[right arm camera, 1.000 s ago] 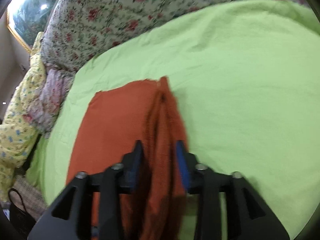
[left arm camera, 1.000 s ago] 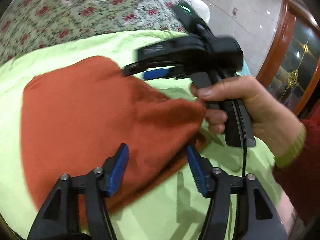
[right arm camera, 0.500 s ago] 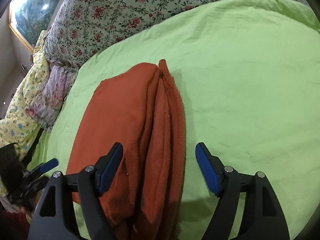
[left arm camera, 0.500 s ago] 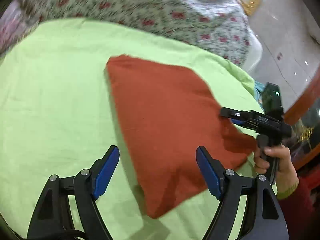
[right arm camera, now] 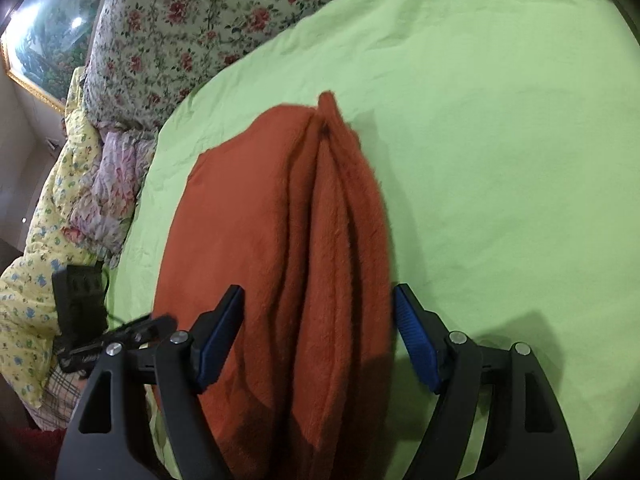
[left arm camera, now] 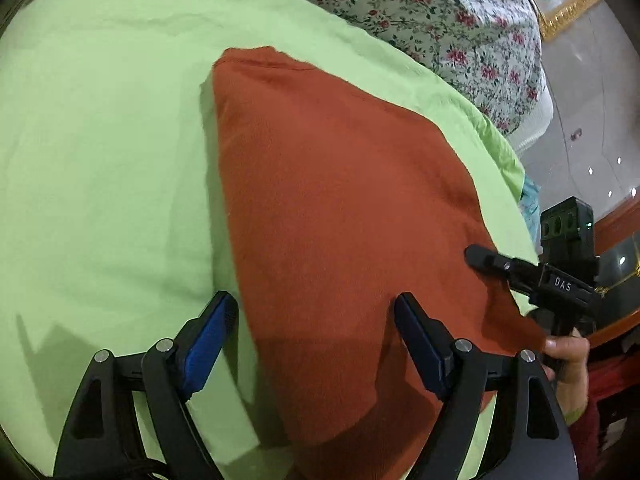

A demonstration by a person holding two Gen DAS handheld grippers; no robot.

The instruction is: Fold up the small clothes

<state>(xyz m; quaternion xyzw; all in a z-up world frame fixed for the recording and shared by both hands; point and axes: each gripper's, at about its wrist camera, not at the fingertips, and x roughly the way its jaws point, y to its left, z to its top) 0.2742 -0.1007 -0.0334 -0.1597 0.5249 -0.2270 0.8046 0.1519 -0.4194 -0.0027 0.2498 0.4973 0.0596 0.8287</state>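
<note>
A rust-orange fleece garment (left arm camera: 340, 208) lies folded on a light green sheet (left arm camera: 100, 140). My left gripper (left arm camera: 316, 328) is open and empty, hovering over the garment's near edge. In the right wrist view the garment (right arm camera: 280, 248) shows its stacked folded edges on its right side. My right gripper (right arm camera: 318, 320) is open and empty above those folds. The right gripper also shows at the garment's right corner in the left wrist view (left arm camera: 480, 254). The left gripper body shows at the left edge of the right wrist view (right arm camera: 100, 332).
A floral quilt (left arm camera: 420, 12) lies along the far side of the green sheet. Floral and yellow bedding (right arm camera: 52, 208) is piled at the left in the right wrist view. A tiled floor and a wooden-framed glass door (left arm camera: 616, 240) lie beyond the bed's right edge.
My right gripper opened and let go of the garment's folded edge, which now lies flat. My left gripper pulled back from the garment and stayed open.
</note>
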